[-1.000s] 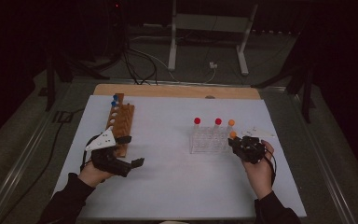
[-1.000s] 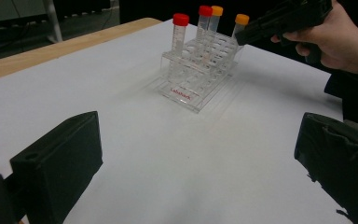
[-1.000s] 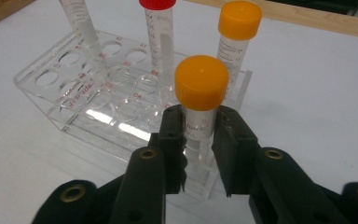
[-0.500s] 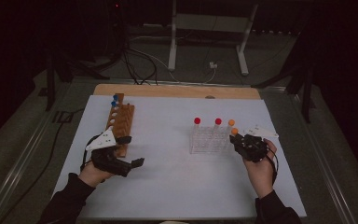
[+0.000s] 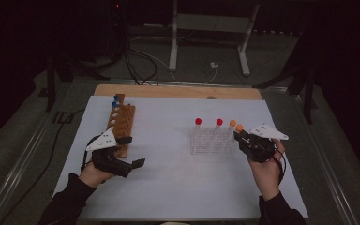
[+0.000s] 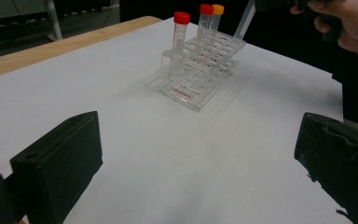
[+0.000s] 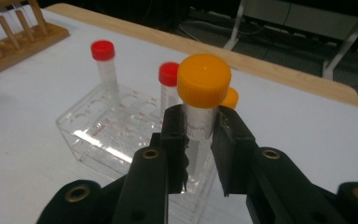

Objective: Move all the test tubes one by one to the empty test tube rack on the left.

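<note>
Right gripper fingers clamp your orange-capped tube | left gripper fingers wide, empty | tilted lift may catch clear rack, tipping tubes.

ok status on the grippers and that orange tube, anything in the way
Right gripper shut on orange-capped tube, above the clear rack. Left gripper open, empty, beside the wooden rack. Nothing in the way.

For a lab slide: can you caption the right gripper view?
Right tongs clamp an orange-capped tube above the clear rack.

Right gripper fingers clamped, raised; left gripper fingers wide, low.
</note>
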Demonstrator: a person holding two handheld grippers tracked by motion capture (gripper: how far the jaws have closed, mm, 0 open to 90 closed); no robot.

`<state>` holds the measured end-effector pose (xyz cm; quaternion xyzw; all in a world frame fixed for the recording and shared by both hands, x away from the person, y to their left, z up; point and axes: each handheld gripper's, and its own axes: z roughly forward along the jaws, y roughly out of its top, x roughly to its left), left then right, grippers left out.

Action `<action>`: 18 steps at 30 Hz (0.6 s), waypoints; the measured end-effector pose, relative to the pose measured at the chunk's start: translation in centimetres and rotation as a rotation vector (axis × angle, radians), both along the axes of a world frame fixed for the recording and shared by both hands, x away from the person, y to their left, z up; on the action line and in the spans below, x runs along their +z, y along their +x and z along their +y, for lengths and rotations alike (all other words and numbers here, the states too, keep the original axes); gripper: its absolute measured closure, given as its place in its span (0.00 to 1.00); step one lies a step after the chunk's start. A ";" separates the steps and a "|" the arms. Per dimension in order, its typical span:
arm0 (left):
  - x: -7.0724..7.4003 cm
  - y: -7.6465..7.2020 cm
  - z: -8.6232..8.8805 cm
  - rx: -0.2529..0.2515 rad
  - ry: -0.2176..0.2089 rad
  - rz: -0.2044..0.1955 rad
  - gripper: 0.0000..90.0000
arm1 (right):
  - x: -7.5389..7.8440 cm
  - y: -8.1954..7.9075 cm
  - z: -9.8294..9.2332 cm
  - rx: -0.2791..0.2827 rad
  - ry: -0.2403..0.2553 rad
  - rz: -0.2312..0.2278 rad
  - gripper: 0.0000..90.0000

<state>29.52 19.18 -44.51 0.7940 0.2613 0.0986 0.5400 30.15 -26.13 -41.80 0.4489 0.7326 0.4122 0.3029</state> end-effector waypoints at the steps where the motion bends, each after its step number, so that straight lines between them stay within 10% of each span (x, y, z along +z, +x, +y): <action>1: 0.0 0.0 0.0 -0.001 -0.001 0.000 0.02 | 0.2 -0.1 0.1 0.004 0.005 -0.004 0.83; 18: 0.4 -0.1 -0.6 -0.039 -0.004 0.005 0.02 | 1.0 -1.4 4.3 0.201 0.048 0.023 0.83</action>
